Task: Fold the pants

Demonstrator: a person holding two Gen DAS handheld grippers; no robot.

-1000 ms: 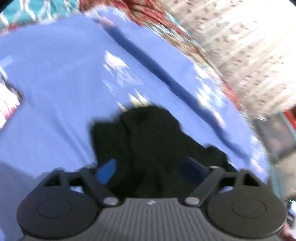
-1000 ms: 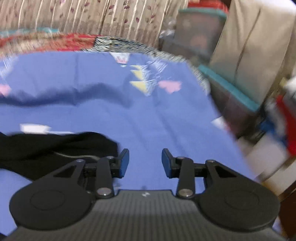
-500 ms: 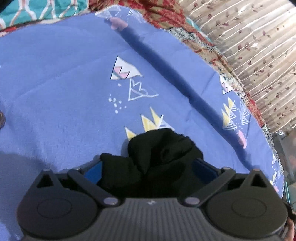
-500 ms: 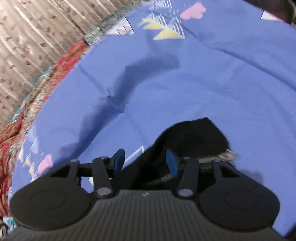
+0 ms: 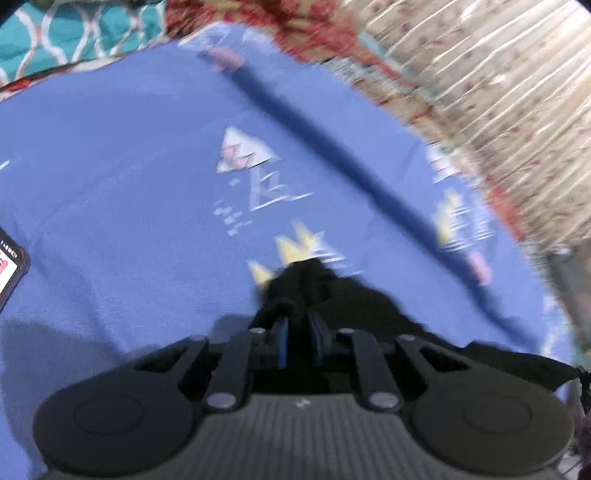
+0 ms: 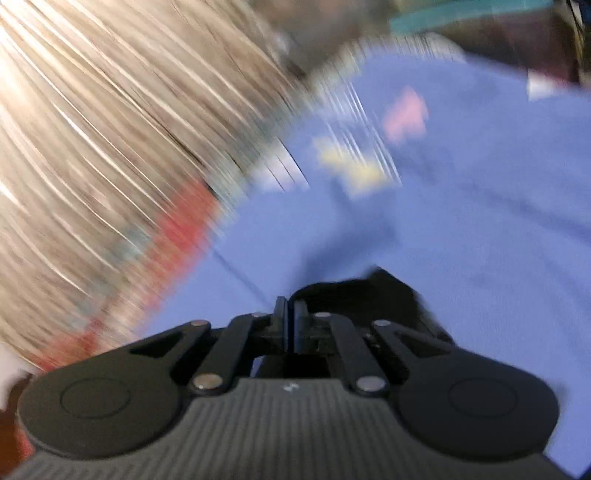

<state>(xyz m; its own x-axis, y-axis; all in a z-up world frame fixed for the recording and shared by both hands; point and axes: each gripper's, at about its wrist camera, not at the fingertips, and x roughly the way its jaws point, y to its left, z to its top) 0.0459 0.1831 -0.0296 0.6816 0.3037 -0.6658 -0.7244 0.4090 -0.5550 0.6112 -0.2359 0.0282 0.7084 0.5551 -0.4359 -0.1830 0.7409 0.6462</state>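
Observation:
The black pants (image 5: 332, 295) lie bunched on a blue patterned sheet (image 5: 129, 166). My left gripper (image 5: 300, 332) is shut on a fold of the black pants, which trail off to the right. In the right wrist view my right gripper (image 6: 291, 325) is shut on another part of the black pants (image 6: 362, 299), held just above the blue sheet (image 6: 480, 203). Both views are motion-blurred.
A phone (image 5: 9, 266) lies on the sheet at the left edge. A red patterned cover (image 5: 314, 33) and a teal cushion (image 5: 74, 33) lie beyond the sheet. A beige curtain (image 6: 92, 129) hangs behind the bed.
Both grippers have closed on the pants; half a second ago both were open around the fabric. Both are now moving fast, and the right wrist view has swung toward the curtain.

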